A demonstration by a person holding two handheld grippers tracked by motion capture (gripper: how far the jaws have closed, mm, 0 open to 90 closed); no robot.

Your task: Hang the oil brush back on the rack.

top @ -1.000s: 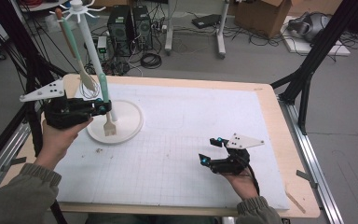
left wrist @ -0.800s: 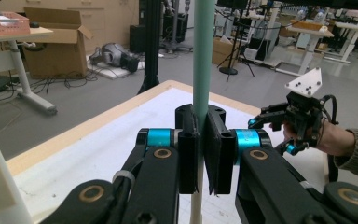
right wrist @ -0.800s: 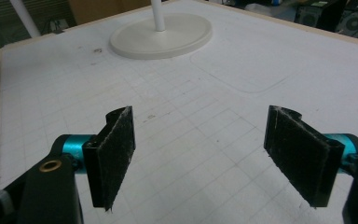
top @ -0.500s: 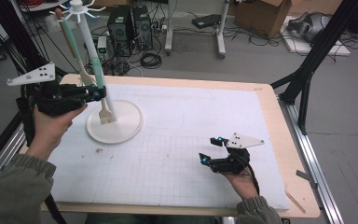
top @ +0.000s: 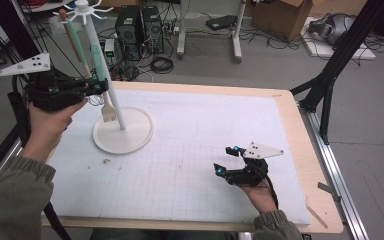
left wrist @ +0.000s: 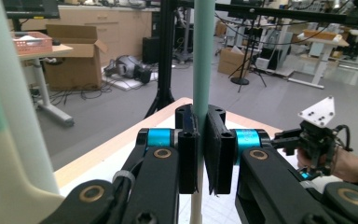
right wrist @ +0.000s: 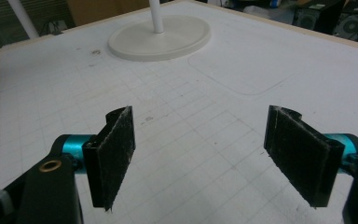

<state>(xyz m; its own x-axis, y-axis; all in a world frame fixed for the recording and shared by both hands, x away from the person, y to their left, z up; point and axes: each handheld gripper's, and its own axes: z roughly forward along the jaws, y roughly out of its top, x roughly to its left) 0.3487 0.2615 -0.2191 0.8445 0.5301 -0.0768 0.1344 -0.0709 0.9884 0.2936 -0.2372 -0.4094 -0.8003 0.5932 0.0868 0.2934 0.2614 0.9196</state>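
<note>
Up at the left edge of the table, left gripper (top: 100,88) clamped on the mint-green handle (left wrist: 203,56) of a long utensil (top: 101,70) hanging off the white rack (top: 123,131). Jaws closed tight on the shaft, handle running upright between the pads. Top end sits near the rack's hooks (top: 81,9); cream brush-like head (top: 109,114) dangles low, just above the round base and close beside the pole. A second utensil (top: 73,37) with a brownish tip hangs on the far side.

Right gripper (top: 228,161) resting on the white mat (top: 190,150) well apart from the rack, jaws spread wide, nothing between them.

Handling guess: light, stiff, smooth plastic handle, likely a bit slippery under the pads. Mid-shaft hold looks sound; long lever means the head could swing and knock the pole. Rack seems light too, could tip if the loop snags a hook
</note>
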